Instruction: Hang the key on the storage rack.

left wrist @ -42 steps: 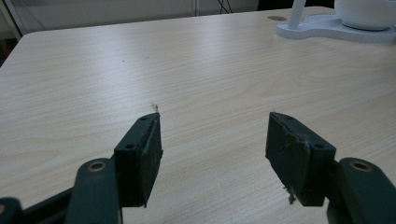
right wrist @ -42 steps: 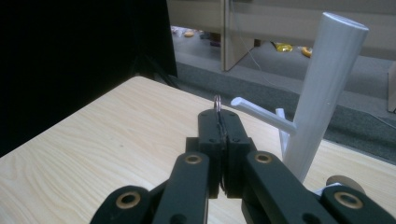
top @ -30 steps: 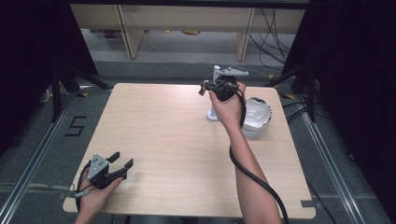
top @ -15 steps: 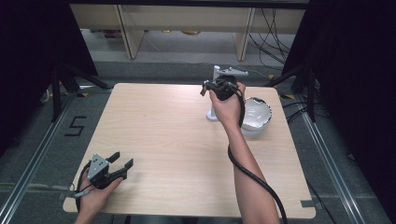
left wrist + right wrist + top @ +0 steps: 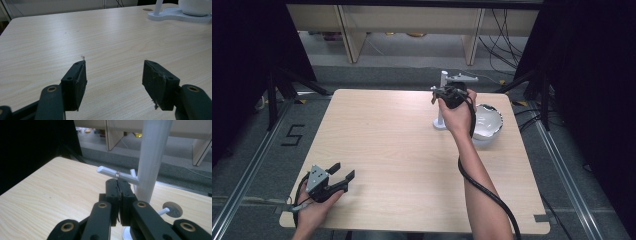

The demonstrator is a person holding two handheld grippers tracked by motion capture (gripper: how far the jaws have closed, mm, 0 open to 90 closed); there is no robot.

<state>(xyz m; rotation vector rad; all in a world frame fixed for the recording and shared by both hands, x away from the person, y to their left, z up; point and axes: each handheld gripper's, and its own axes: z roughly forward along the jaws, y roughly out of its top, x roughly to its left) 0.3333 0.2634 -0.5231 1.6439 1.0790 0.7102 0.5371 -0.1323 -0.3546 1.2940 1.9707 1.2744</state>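
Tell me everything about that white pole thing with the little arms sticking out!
The white stand looks like smooth plastic. It has an upright round post on a flat base that sits on the wooden table, far right side, with a white bowl beside it. Thin pegs branch off the post. A small metal ring hangs on one peg, and the right gripper, jaws shut, pinches that ring from below.

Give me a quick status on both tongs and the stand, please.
Left tongs open, low over bare table. Right tongs shut on a thin ring looped over the white stand's side peg. White bowl beside the stand, nothing blocking.
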